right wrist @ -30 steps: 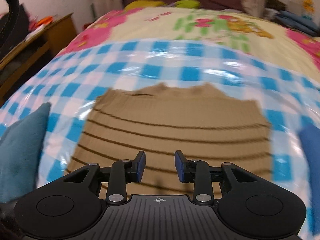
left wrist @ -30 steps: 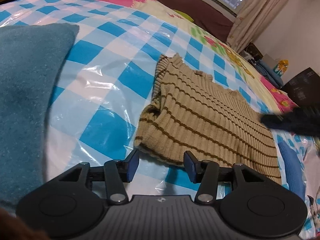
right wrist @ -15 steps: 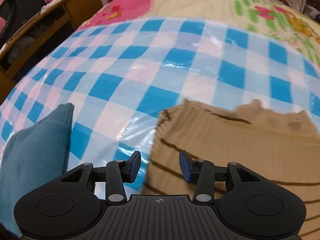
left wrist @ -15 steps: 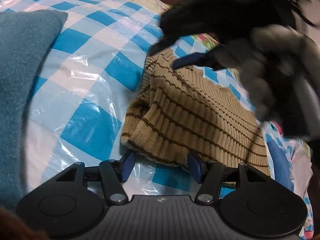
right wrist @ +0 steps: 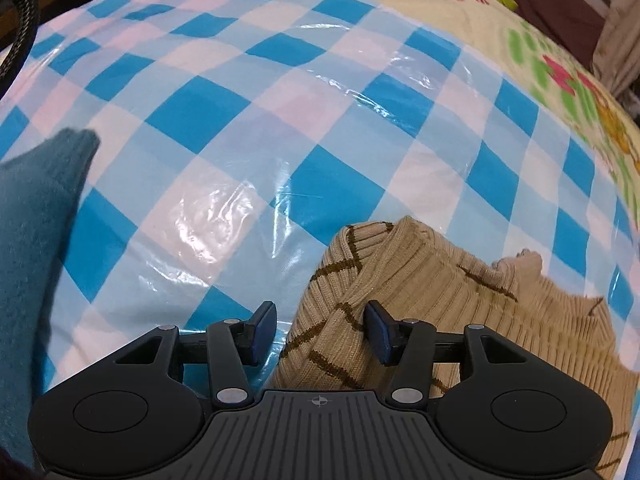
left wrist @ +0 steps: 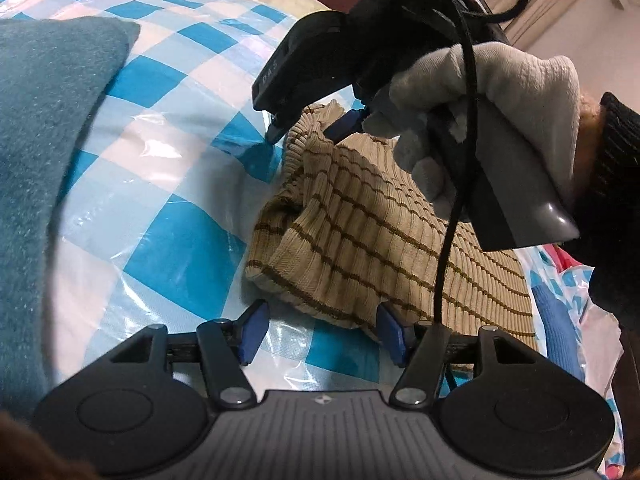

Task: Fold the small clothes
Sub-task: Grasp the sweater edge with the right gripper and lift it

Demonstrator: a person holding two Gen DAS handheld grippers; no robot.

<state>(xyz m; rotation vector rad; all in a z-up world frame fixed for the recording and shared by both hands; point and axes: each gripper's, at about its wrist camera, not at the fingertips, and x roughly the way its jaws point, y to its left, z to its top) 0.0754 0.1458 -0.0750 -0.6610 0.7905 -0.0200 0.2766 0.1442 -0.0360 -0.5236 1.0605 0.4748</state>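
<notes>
A tan ribbed sweater (left wrist: 380,220) with thin brown stripes lies on the blue-and-white checked plastic sheet (left wrist: 160,208); its left side is bunched. My left gripper (left wrist: 322,330) is open at the sweater's near left corner, whose hem lies just beyond the pads. My right gripper (left wrist: 310,130), held by a gloved hand (left wrist: 480,92), points down at the far left corner. In the right wrist view that gripper (right wrist: 320,332) has its jaws opening, with a fold of the sweater (right wrist: 460,312) between them. The fold lies against the right pad and apart from the left one.
A folded teal cloth (left wrist: 48,160) (right wrist: 28,260) lies to the left of the sweater. A blue garment (left wrist: 556,320) lies by the sweater's right edge. A floral bedspread (right wrist: 560,60) continues beyond the checked sheet (right wrist: 200,112).
The right gripper swept left across the sweater and came down at its far left corner, jaws wider. The left gripper stayed at the near corner, and its jaws also widened.
</notes>
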